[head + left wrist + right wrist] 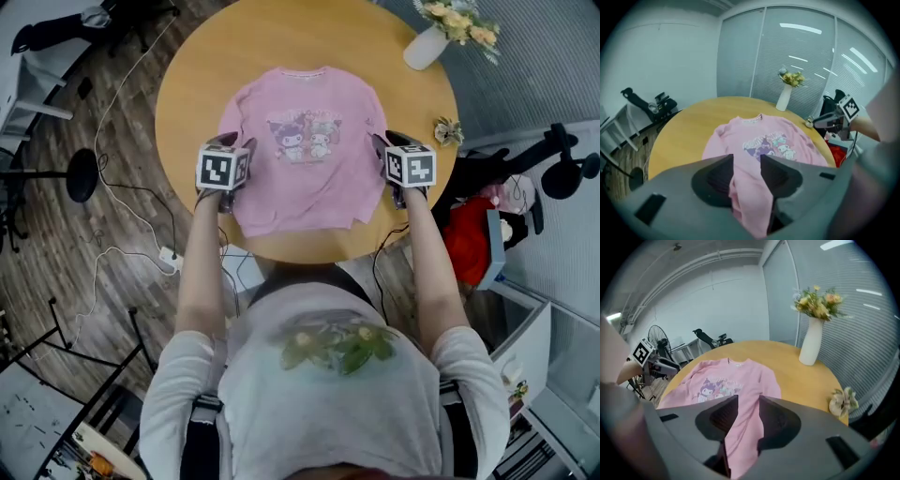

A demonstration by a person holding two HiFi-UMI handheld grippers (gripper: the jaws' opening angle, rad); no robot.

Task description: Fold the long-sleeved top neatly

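A pink long-sleeved top [300, 159] with a cartoon print lies front up on the round wooden table [187, 75], collar at the far side. My left gripper [223, 142] is at the top's left edge, over the sleeve. In the left gripper view the pink sleeve [750, 197] lies in the gap of the left gripper [746, 161], whose jaws stand apart. My right gripper [386, 142] is at the top's right edge. In the right gripper view pink cloth [743, 437] likewise runs through the right gripper [748, 401], jaws parted.
A white vase [427, 45] with flowers stands at the table's far right, and a small dried-flower ornament [448, 129] lies near the right rim. A red bag [469, 239] sits on the floor to the right. A fan stand [80, 173], cables and a power strip [171, 255] are at the left.
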